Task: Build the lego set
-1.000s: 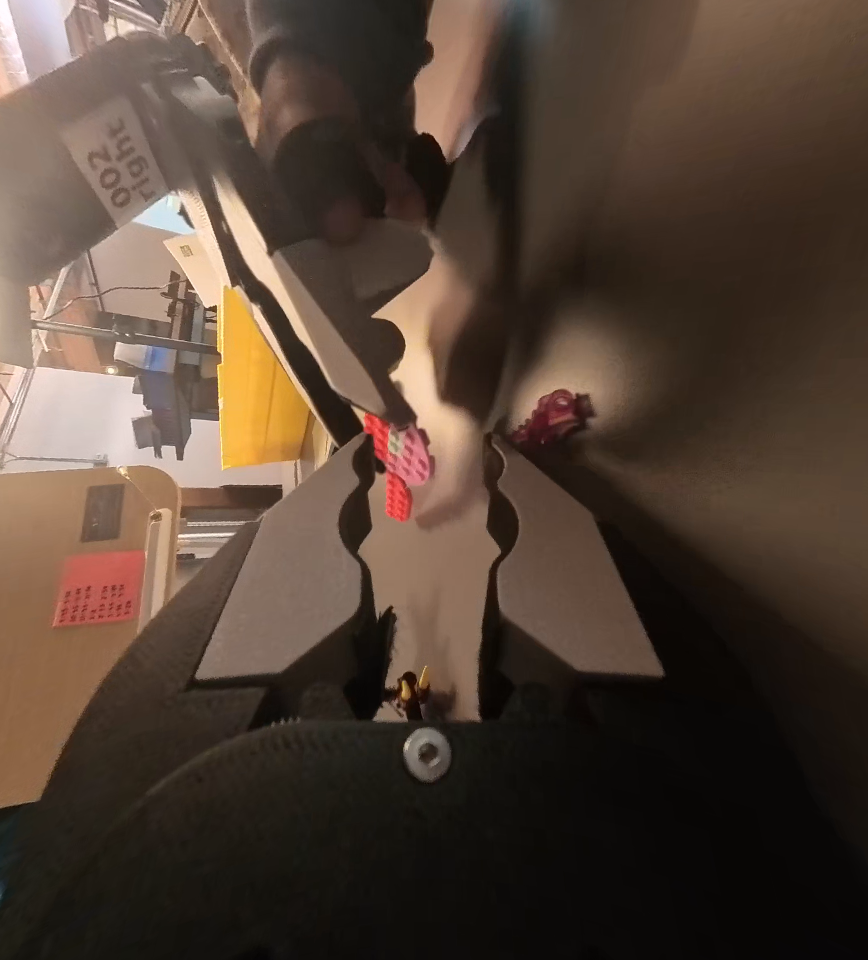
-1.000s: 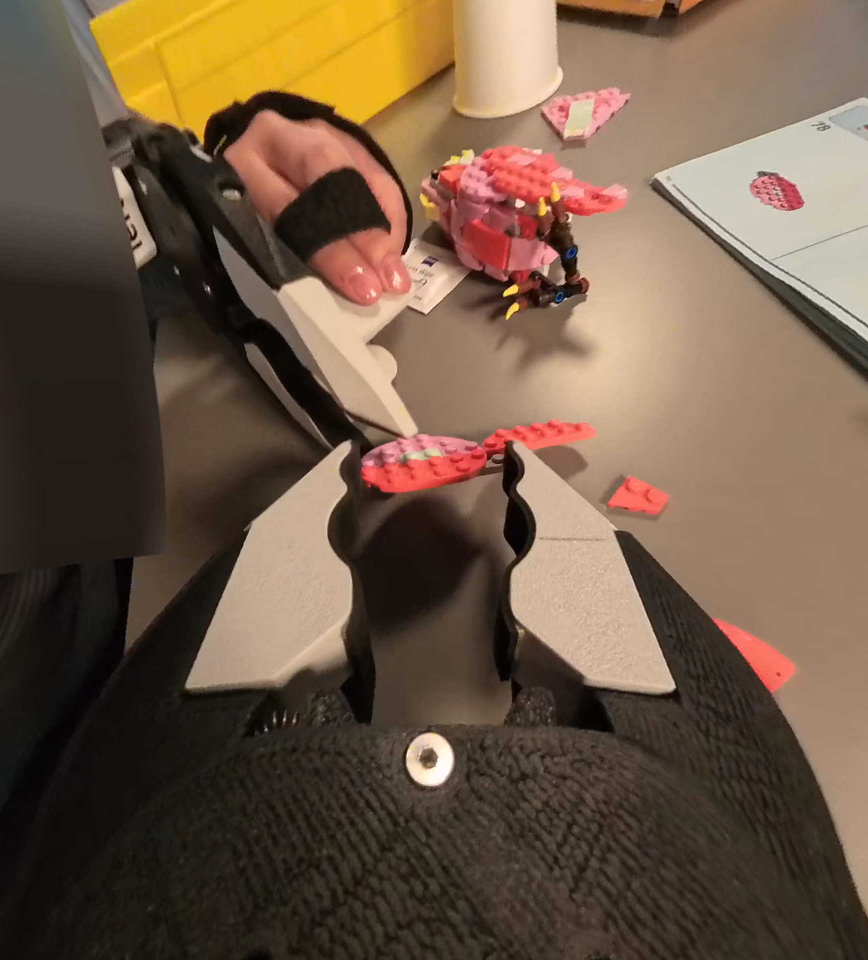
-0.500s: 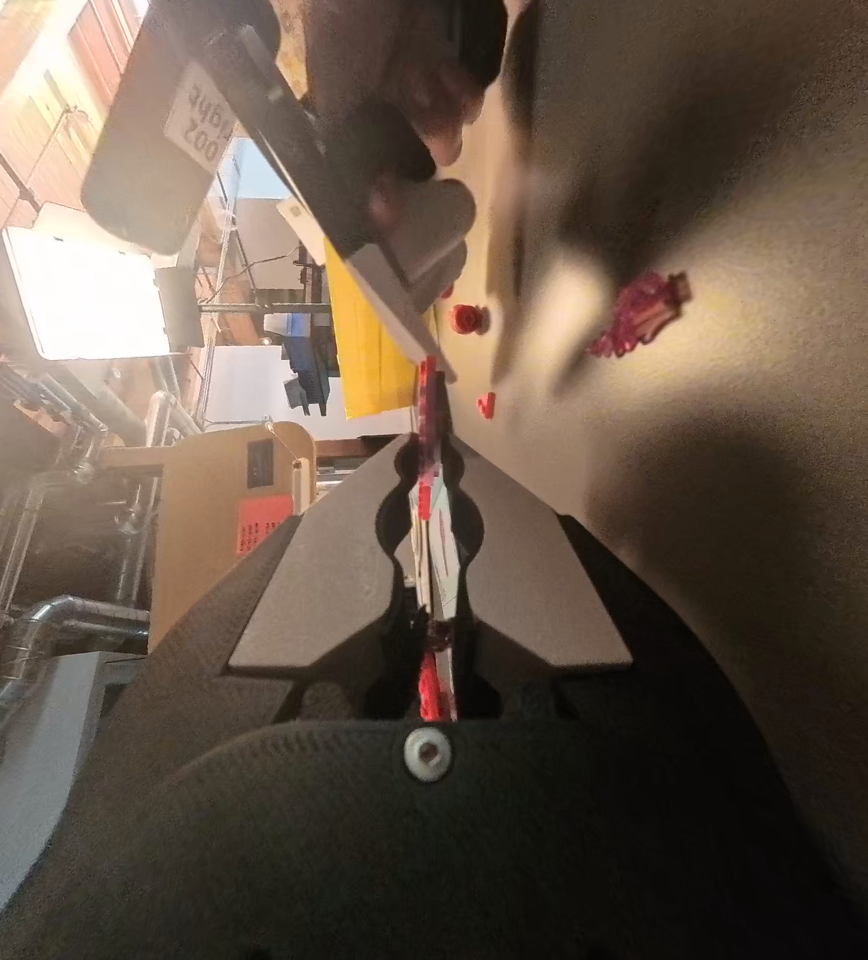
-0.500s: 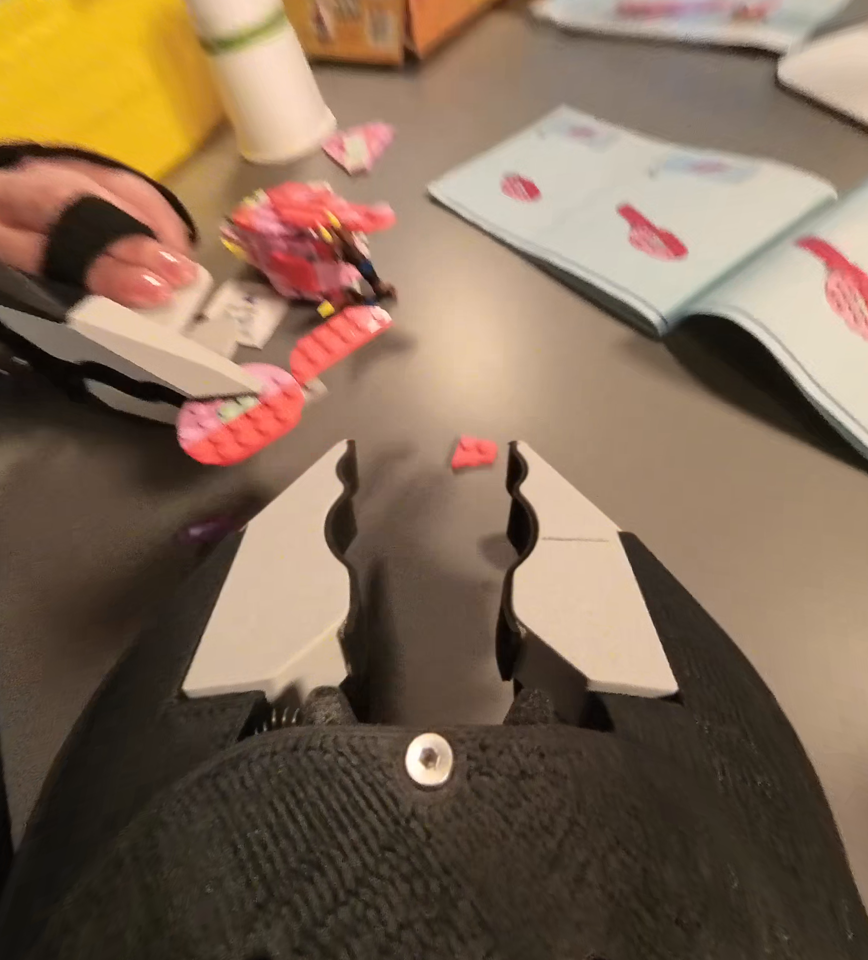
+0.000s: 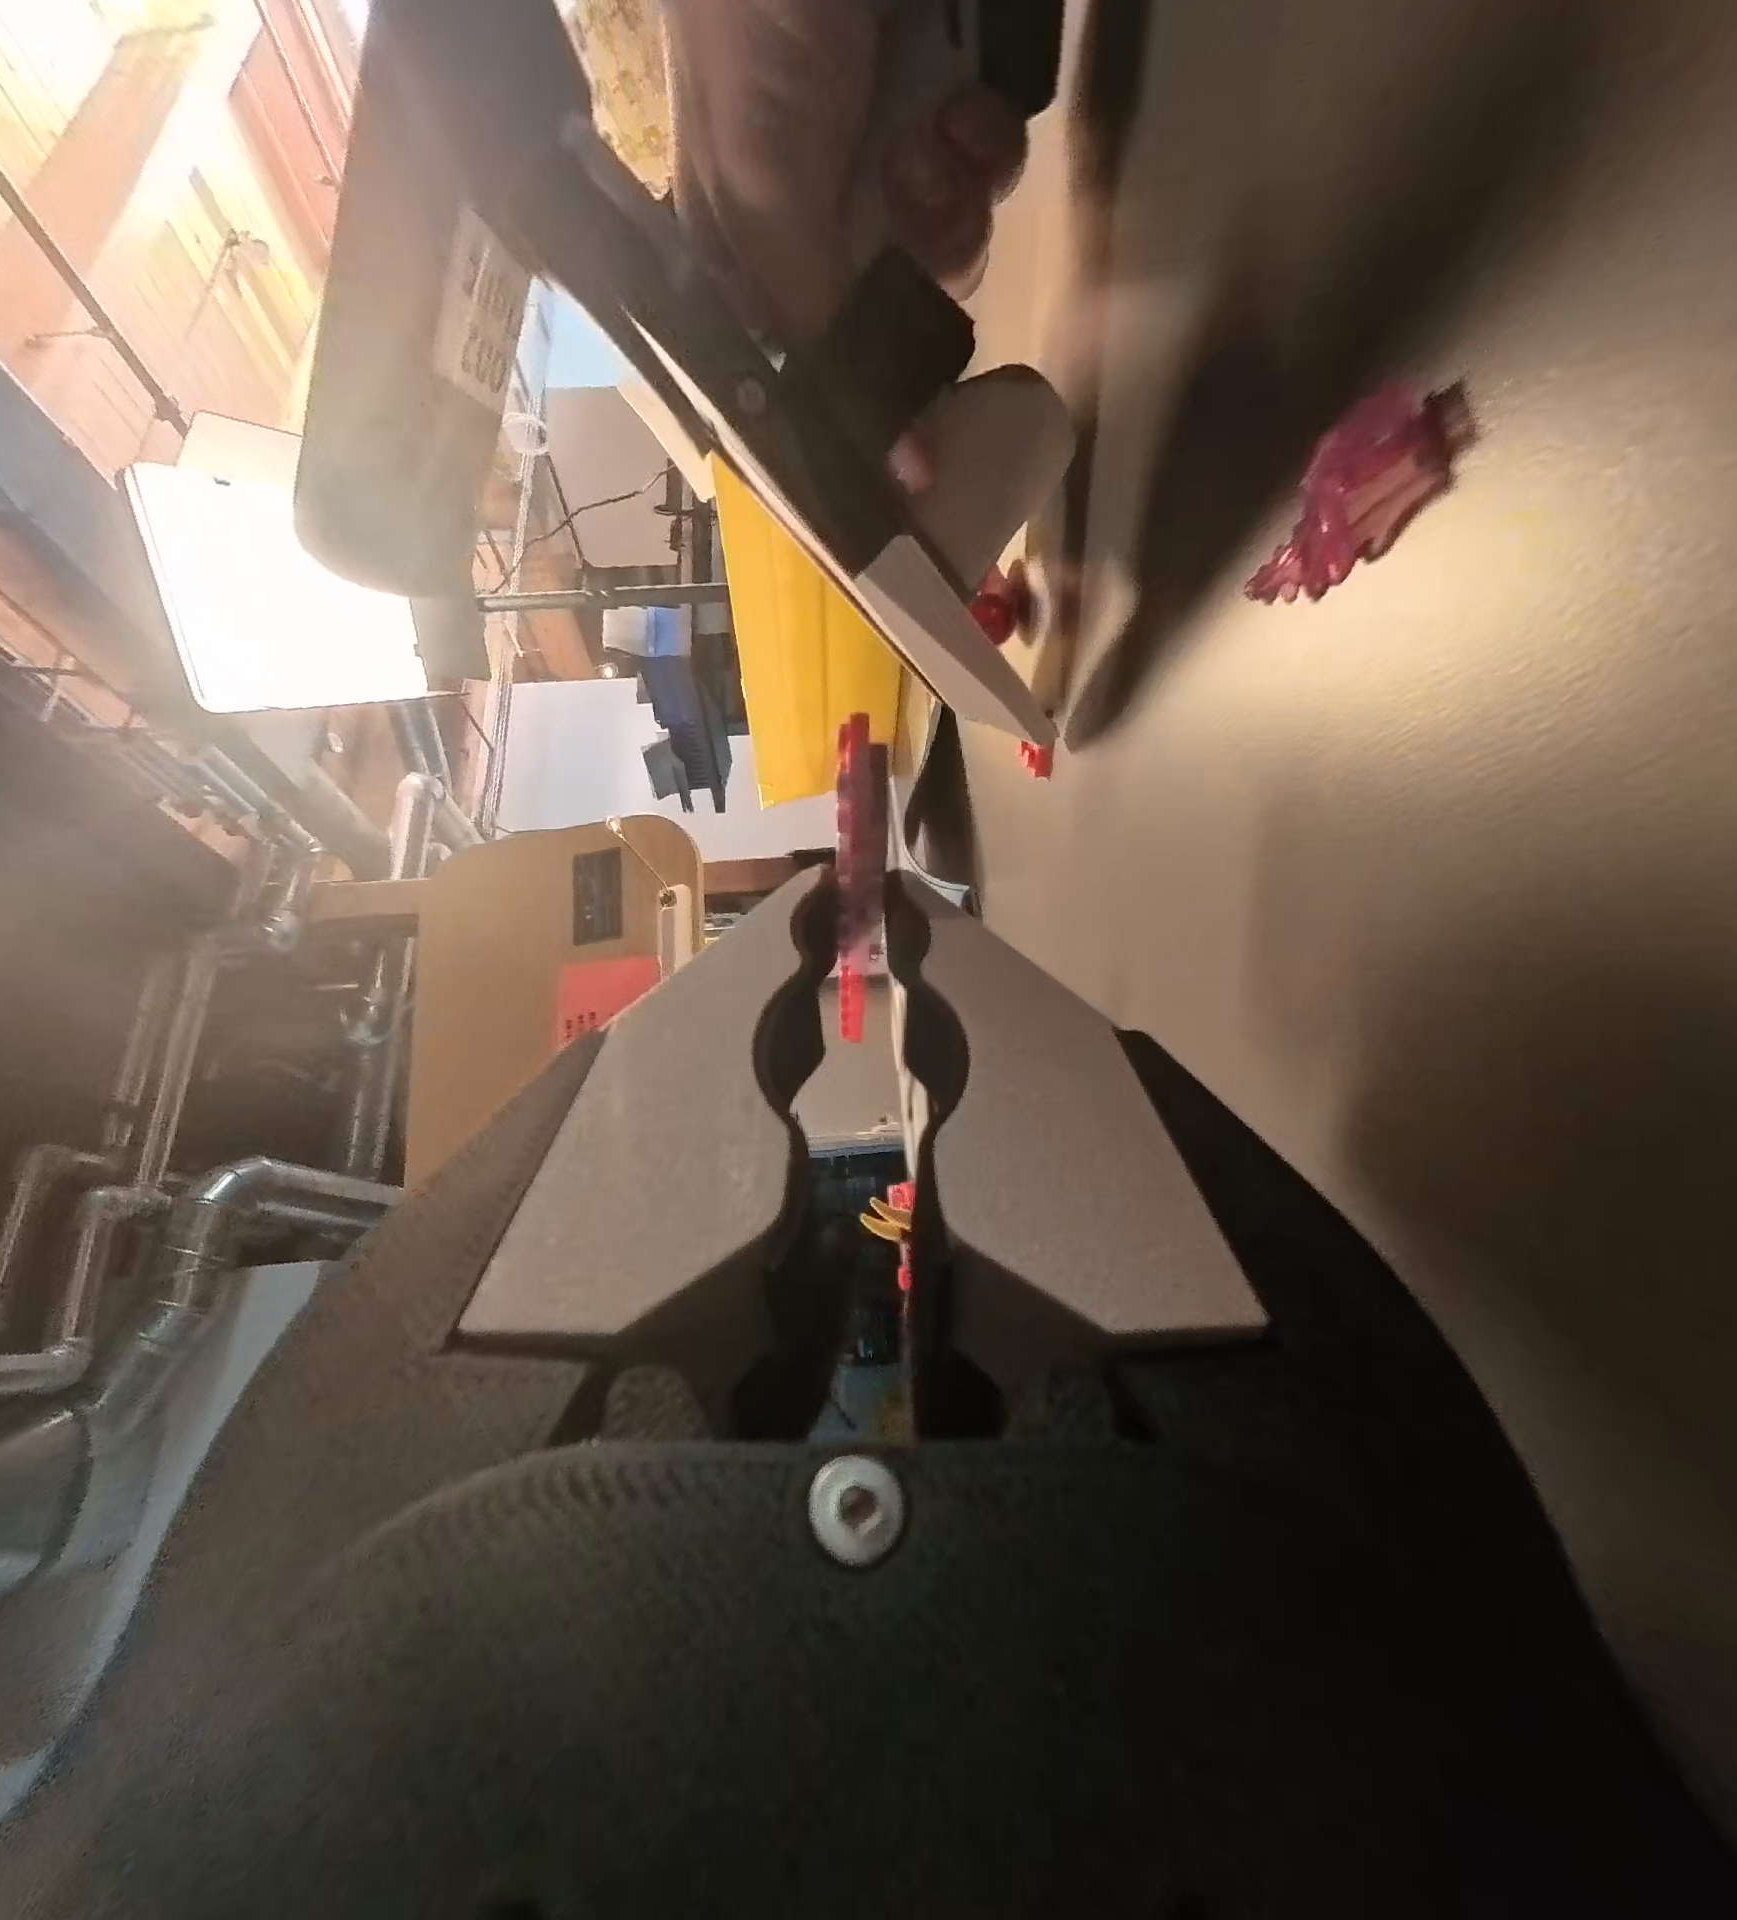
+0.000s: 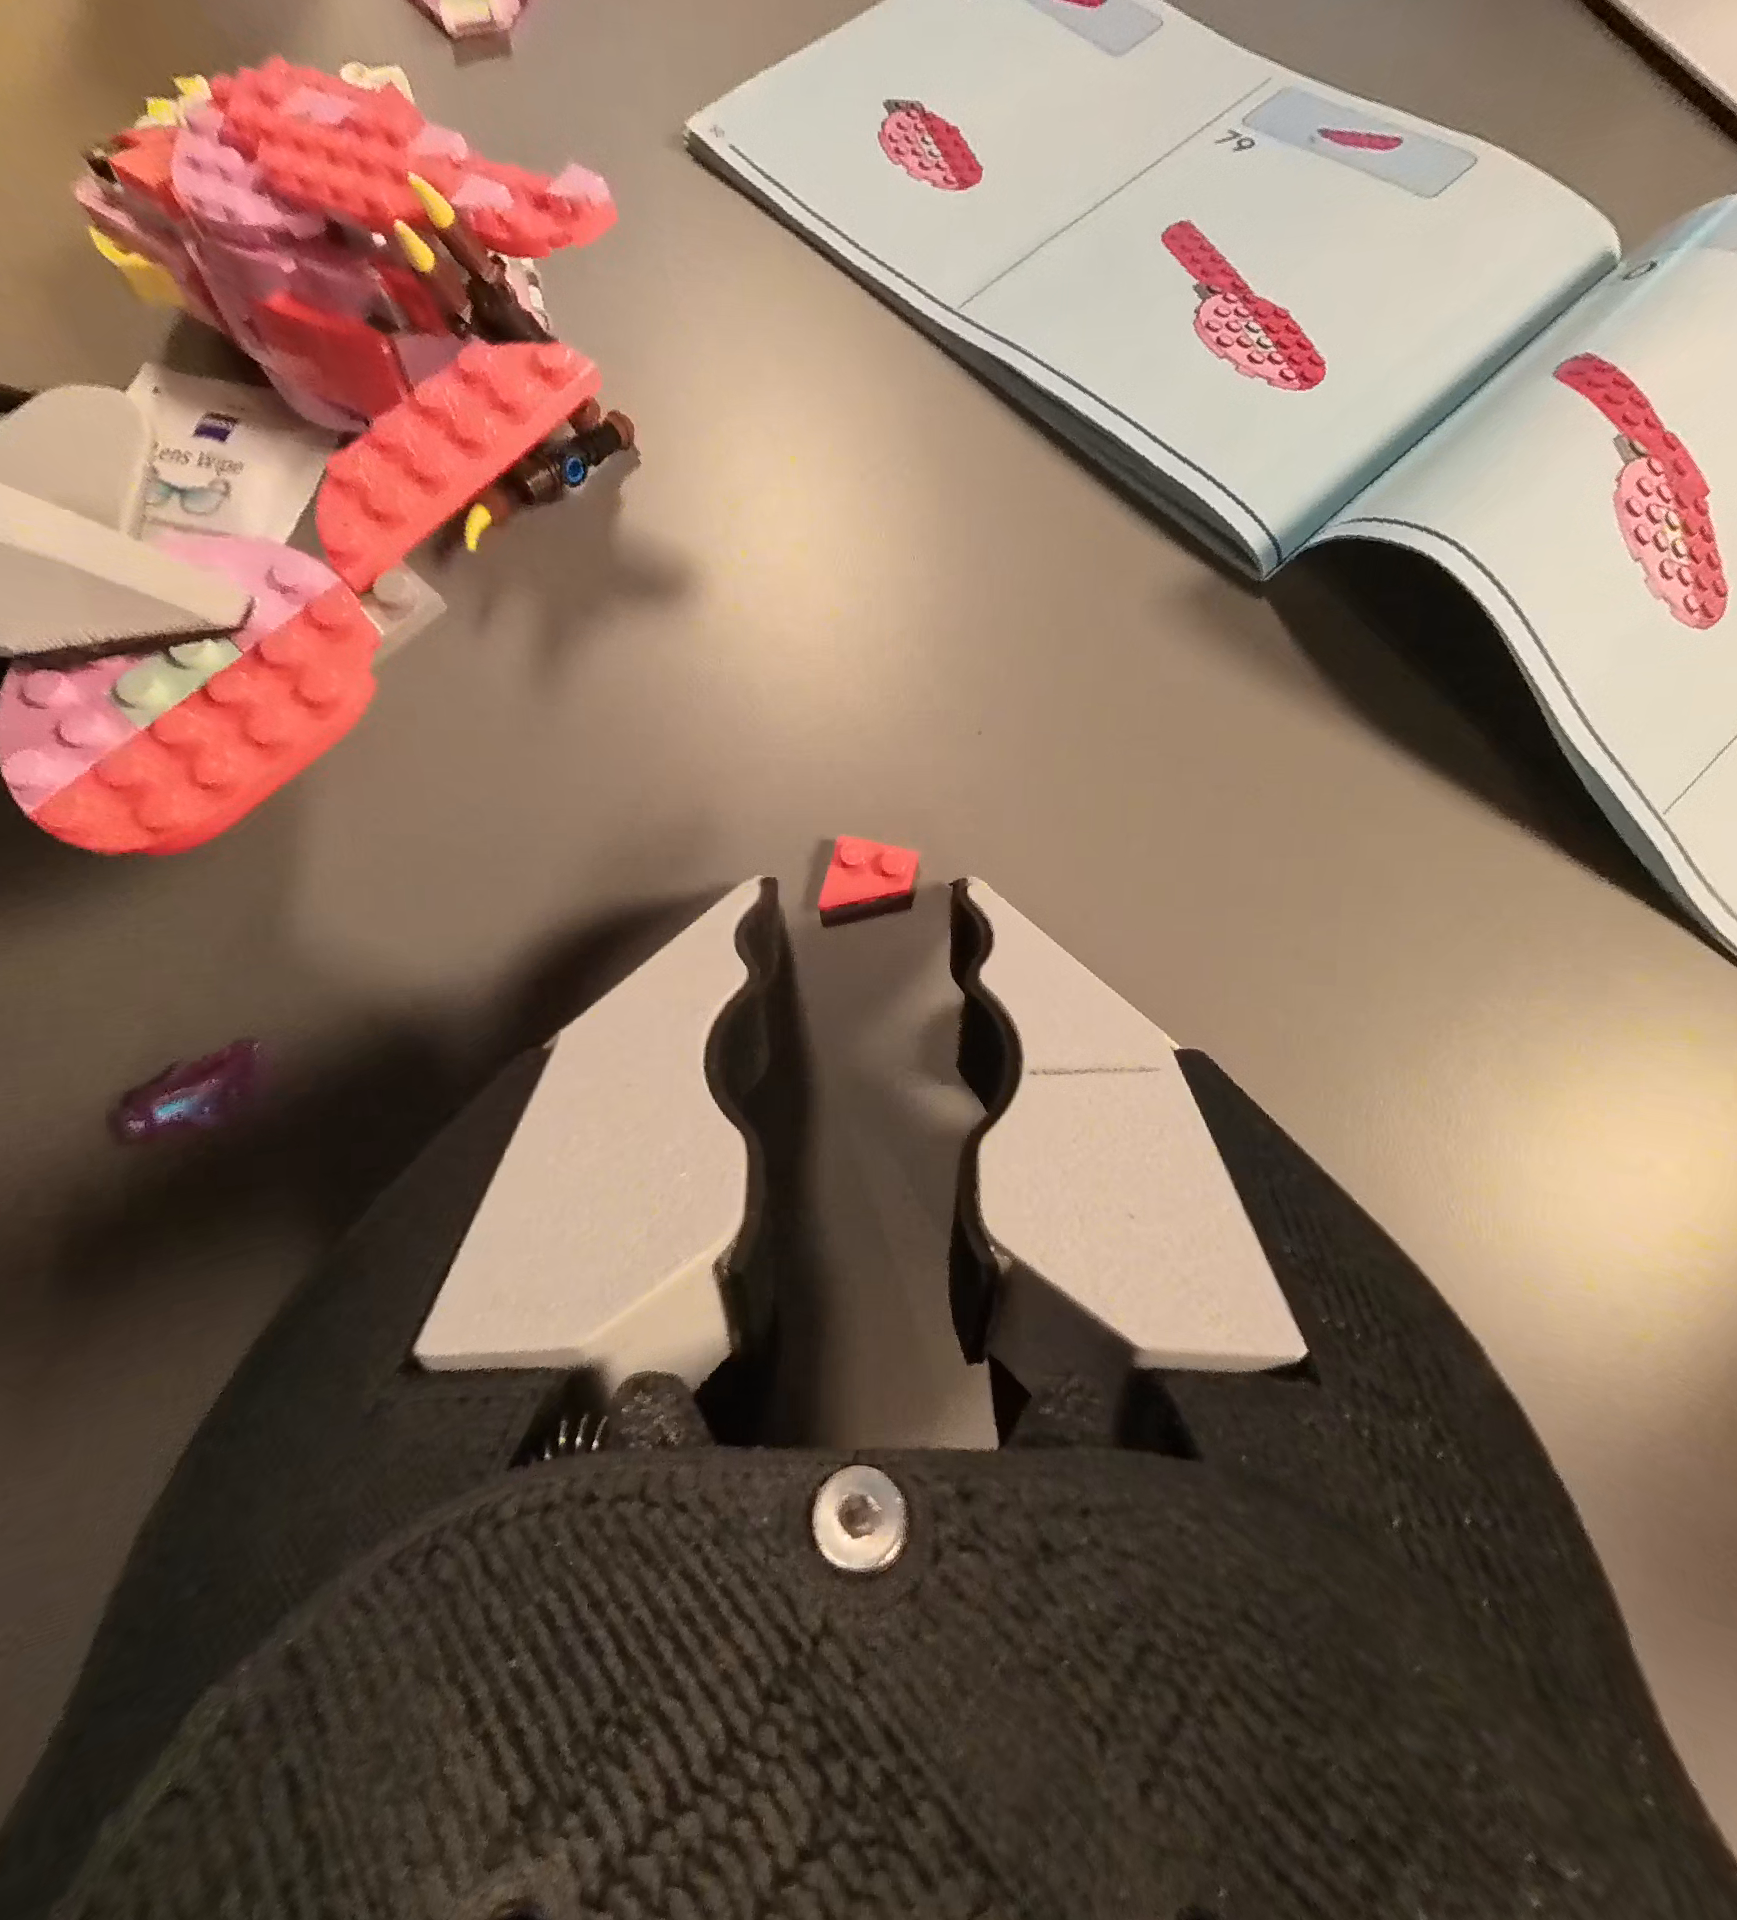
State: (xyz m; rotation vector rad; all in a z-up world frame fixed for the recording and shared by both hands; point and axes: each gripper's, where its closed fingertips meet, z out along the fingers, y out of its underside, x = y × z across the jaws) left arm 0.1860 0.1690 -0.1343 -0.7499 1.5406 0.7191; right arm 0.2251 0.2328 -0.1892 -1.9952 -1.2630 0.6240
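Since a second ago your left gripper [image 5: 859,894] has closed on the flat pink-and-red brick plate [image 6: 189,717] and lifted it clear of the grey table [image 6: 1051,675], while your right gripper [image 6: 869,894] has let go of that plate, moved off to the right and narrowed its jaws. Now your left fingers are clamped on the plate's pink edge, both pads pressing it; in the left wrist view the plate stands edge-on between the tips, and in the right wrist view it hangs out past the tips with its red half towards you. Your right gripper holds nothing: its fingers stand apart, low over the table, with a small red wedge plate [image 6: 869,873] lying just beyond the tips, in line with the gap and touched by neither pad. To the left of that wedge, a blurred purple translucent piece [image 6: 189,1091] lies well apart on the table. Behind the held plate stands the half-built red and pink brick model [image 6: 344,239], with yellow spikes and a dark jointed leg, close enough that the plate's long red arm [image 6: 448,457] overlaps it in view. A white wipe sachet [image 6: 209,457] lies under the model's near side. To the right, an open pale-blue instruction booklet [image 6: 1363,312] lies across the table, well clear of both grippers.
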